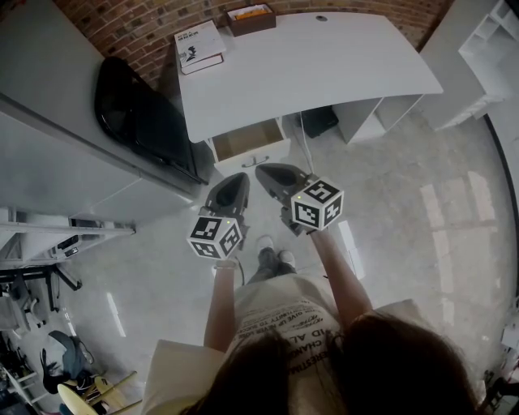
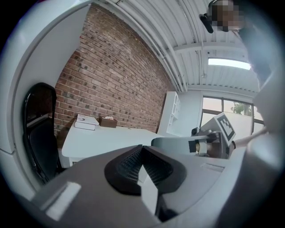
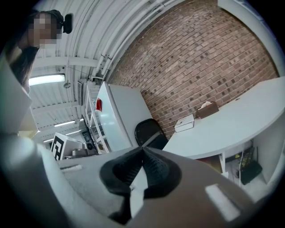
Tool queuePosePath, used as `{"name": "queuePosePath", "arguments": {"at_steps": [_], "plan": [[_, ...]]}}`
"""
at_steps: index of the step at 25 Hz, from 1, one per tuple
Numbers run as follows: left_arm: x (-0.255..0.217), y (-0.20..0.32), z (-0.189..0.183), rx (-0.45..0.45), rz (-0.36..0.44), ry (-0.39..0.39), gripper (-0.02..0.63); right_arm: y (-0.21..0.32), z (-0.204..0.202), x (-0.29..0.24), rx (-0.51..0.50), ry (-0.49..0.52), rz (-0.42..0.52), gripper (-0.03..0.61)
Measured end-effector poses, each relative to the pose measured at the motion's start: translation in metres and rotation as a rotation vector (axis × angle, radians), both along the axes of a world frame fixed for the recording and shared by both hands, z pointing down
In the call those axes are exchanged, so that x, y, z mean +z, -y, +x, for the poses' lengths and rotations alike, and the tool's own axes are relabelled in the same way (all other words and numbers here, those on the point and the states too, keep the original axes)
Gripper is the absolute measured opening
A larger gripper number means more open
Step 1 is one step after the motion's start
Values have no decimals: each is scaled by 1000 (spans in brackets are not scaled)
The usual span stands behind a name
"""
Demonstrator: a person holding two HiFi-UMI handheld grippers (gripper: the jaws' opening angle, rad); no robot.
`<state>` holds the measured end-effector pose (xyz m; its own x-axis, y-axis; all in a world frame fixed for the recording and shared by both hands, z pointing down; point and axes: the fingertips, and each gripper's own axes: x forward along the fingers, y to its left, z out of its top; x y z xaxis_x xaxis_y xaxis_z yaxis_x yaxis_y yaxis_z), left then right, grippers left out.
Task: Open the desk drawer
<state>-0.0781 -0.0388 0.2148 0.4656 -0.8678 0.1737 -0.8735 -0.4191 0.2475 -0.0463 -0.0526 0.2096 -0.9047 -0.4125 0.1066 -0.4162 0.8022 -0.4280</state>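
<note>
Both left gripper [image 1: 236, 178] and right gripper [image 1: 262, 170] point level, jaws together.

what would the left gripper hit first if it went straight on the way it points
Probably the open drawer or the desk edge just above it: in the head view the left gripper aims there with nothing between. Height is unclear, so I can't say which.

A white book [image 1: 199, 46] lies flat just beside a brown open-topped box [image 1: 250, 18], both close to the red brick wall [image 1: 138, 28]. A black office chair [image 1: 142, 117] stands to the left, next to a tall pale cabinet [image 1: 49, 97]. A dark object, perhaps a bag [image 1: 318, 121], sits on the glossy pale floor [image 1: 405, 219]. White shelving [image 1: 491, 49] stands at the far right.
</note>
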Motion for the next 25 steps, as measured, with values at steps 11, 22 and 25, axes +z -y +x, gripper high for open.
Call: {"name": "queuePosePath", "arguments": {"at_steps": [11, 22, 25], "plan": [[4, -2, 2, 18, -6, -1, -2, -2, 2, 1, 1, -7, 17, 3], [5, 3, 6, 32, -10, 4, -2, 0, 2, 3, -19, -26, 34, 3], [6, 4, 7, 36, -12, 5, -2, 0, 3, 4, -21, -26, 33, 3]]}}
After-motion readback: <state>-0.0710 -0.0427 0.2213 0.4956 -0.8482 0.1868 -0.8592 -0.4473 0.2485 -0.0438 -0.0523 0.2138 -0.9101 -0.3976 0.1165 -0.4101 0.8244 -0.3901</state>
